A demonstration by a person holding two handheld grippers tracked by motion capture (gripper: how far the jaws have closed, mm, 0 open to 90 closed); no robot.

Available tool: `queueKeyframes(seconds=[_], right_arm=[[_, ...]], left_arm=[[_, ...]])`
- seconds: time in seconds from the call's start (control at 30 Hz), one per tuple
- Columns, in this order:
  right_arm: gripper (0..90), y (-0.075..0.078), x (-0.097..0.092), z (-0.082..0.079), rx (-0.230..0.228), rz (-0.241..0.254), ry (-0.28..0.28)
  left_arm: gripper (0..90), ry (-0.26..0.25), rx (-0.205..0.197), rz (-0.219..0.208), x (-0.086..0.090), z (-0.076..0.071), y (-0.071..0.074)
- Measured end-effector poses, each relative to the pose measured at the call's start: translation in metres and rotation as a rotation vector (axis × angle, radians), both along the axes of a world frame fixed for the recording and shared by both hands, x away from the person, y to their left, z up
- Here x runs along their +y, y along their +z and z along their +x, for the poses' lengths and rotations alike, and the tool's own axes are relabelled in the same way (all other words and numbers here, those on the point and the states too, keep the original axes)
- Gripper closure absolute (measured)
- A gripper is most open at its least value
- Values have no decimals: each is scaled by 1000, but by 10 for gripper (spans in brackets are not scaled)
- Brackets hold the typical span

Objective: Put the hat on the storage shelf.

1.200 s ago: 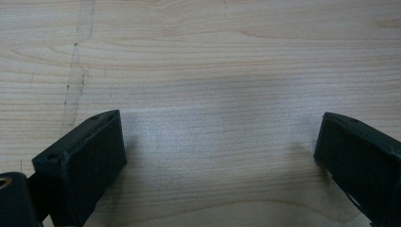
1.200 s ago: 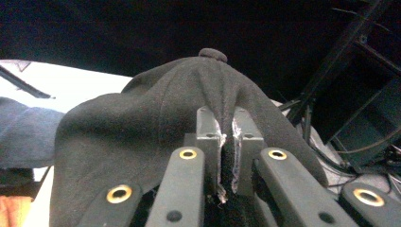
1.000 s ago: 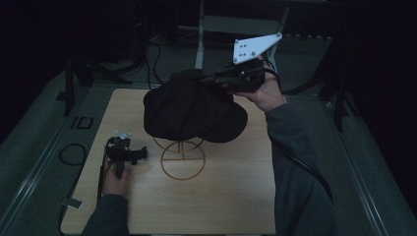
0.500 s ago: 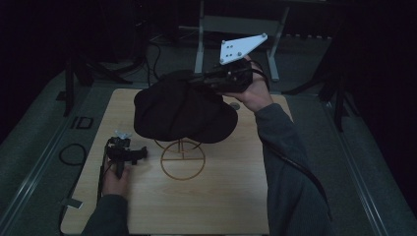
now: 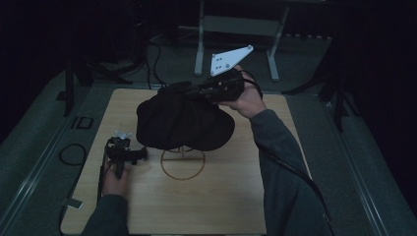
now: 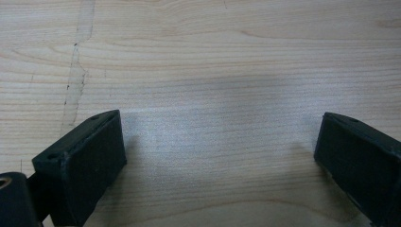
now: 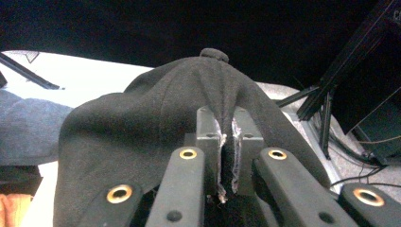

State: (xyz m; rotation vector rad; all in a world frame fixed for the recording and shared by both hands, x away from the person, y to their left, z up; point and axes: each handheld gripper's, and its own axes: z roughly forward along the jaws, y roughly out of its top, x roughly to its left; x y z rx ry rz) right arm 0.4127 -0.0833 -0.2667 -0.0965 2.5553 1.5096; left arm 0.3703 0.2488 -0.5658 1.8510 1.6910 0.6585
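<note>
Where the high view looks down on the table (image 5: 236,206), a black cap (image 5: 182,123) hangs above the middle of the wooden top, lifted at its far right edge by the right gripper (image 5: 196,91). The right hand (image 5: 246,98) grasps that gripper from the right, with the grey plate (image 5: 230,60) tilted above it. Under the cap stands a wire stand (image 5: 182,162), its ring base flat on the wood and its short post reaching up toward the cap's underside; whether cap and post touch cannot be told. Near the left edge, the left gripper (image 5: 135,153) lies low on the table, the left hand (image 5: 114,178) behind it, well apart from the cap.

Left gripper view: both jaws stand wide apart, bare wood grain between them, nothing held. A pale scuff (image 6: 78,71) runs down the wood at upper left.

Right gripper view: jaws pressed nearly together, a fold of the cap's (image 7: 142,137) black cloth pinched between the pads. The crown rises beyond the jaws, with its top button (image 7: 214,54) at the peak. Dark floor and stand legs (image 7: 326,118) lie to the right.
</note>
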Motion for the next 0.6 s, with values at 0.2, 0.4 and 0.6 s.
queueKeyframes(seconds=[0.2,0.4,0.6], right_arm=[[845,-12,0,3,21,-6,-7],[844,-22,0,4,35,-13,-5],[841,-32,-4,4,49,-14,2]], left_arm=[[23,1,1,0,0,0,0],[23,0,2,0,0,0,0],[23,0,1,0,0,0,0]])
